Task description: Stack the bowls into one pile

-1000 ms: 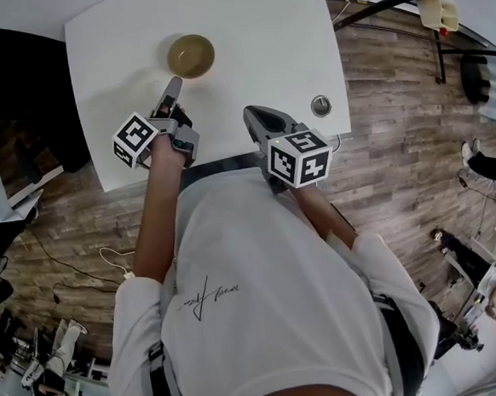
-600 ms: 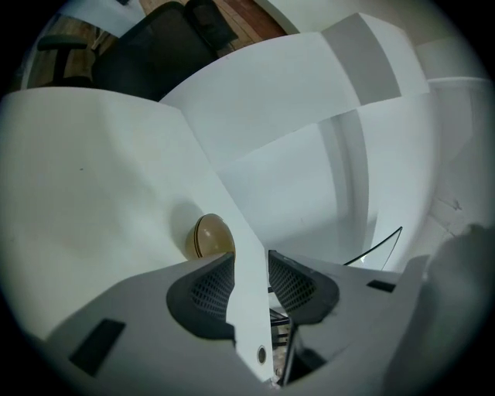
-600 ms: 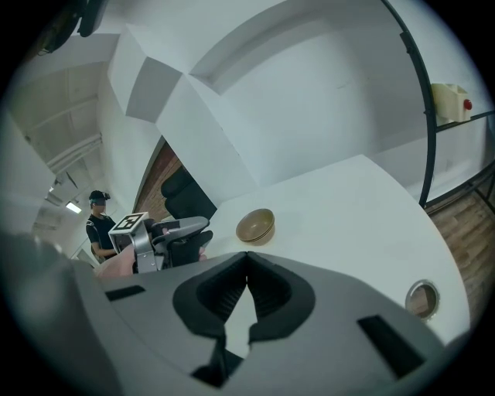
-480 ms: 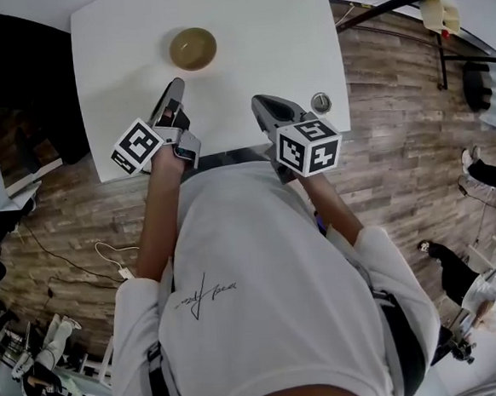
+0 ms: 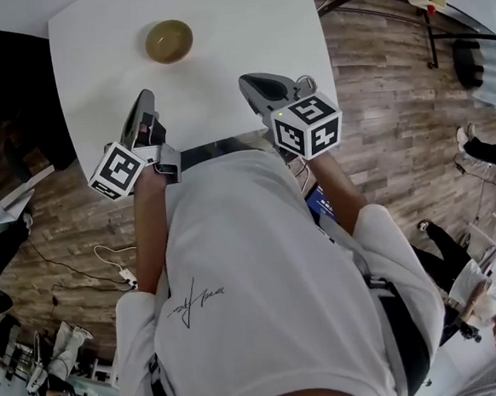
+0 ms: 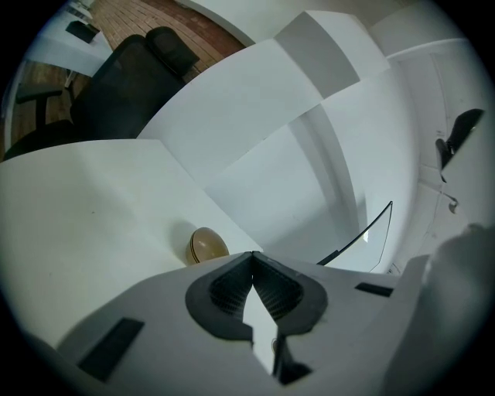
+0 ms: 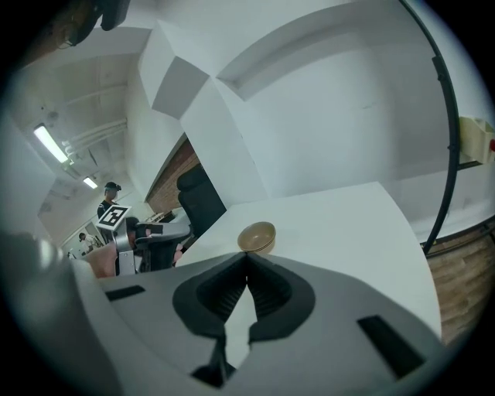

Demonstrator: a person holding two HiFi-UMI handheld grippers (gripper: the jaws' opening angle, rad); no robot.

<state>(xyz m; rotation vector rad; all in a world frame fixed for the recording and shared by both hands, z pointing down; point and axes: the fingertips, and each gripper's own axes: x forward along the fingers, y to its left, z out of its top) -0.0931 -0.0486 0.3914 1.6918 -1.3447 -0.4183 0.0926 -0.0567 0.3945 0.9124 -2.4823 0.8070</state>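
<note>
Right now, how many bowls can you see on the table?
1 brown bowl shows, on the far left part of the white table; more may be nested under it, hidden.

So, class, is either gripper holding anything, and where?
Nothing: the left gripper, just closed, and right gripper are shut, empty; round tan bowl sits apart.

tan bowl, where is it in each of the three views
Head view: the bowl is at upper left, on the far part of the white table.
Left gripper view: the bowl is in the lower half, left of centre, on the table.
Right gripper view: the bowl is near the centre, slightly below the middle.
Shared landmark: the white table, under the bowl in all three.
</note>
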